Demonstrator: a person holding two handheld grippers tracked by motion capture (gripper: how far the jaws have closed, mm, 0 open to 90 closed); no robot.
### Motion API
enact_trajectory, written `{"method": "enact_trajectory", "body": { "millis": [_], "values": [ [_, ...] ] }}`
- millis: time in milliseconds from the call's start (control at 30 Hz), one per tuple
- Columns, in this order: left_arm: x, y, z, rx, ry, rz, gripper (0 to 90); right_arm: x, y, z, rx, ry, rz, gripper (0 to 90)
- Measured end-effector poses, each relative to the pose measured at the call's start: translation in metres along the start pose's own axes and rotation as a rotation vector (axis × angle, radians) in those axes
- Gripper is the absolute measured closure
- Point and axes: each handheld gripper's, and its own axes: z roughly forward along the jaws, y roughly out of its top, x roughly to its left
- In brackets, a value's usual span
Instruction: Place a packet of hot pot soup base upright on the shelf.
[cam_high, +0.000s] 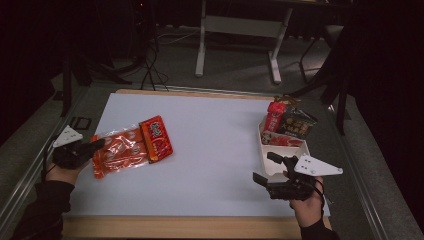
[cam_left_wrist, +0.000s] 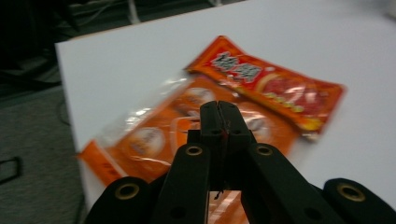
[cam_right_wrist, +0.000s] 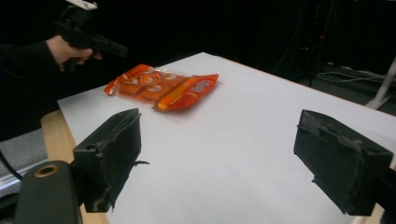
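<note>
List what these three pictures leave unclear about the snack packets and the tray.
- Left gripper view: the clear orange packet is blurred; its near end sits behind the shut left gripper.
- High view: the white tray holds dark and red packets; their print is too small to read.
- Right gripper view: red packet lettering too small.

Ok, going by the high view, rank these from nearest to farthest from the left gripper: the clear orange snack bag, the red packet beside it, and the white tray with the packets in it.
1. Clear orange snack bag: right at the left gripper tips, left side of the table.
2. Red packet: just beyond the bag, on its right edge.
3. White tray: far across at the right edge, by the right gripper.
</note>
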Motion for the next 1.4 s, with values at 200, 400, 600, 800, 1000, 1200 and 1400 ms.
{"method": "enact_trajectory", "body": {
  "millis": [200, 400, 600, 800, 1000, 1200, 1400],
  "values": [
    [0.02, -0.003, 0.022, 0.051, 0.053, -0.012, 90.0, 0.0, -0.001, 0.003, 0.003, 0.009, -0.002, 15.0],
    [0.039, -0.006, 0.042, 0.088, 0.08, -0.036, 90.0, 0.001, -0.001, 0.003, -0.001, 0.016, -0.007, 15.0],
    [0.054, -0.01, 0.06, 0.095, 0.079, -0.063, 90.0, 0.0, -0.003, 0.006, 0.009, 0.017, -0.004, 15.1],
    [0.061, -0.014, 0.074, 0.126, 0.099, -0.06, 90.0, -0.001, -0.004, 0.009, 0.016, 0.02, 0.005, 15.2],
    [0.063, -0.011, 0.087, 0.165, 0.125, -0.031, 90.0, -0.001, -0.004, 0.009, 0.019, 0.017, 0.004, 15.2],
    [0.063, -0.008, 0.089, 0.212, 0.108, -0.025, 90.0, -0.001, -0.005, 0.009, 0.023, 0.019, 0.003, 15.2],
    [0.055, -0.011, 0.084, 0.221, 0.087, 0.0, 90.0, -0.003, -0.005, 0.007, 0.016, 0.02, 0.016, 15.2]
  ]
}}
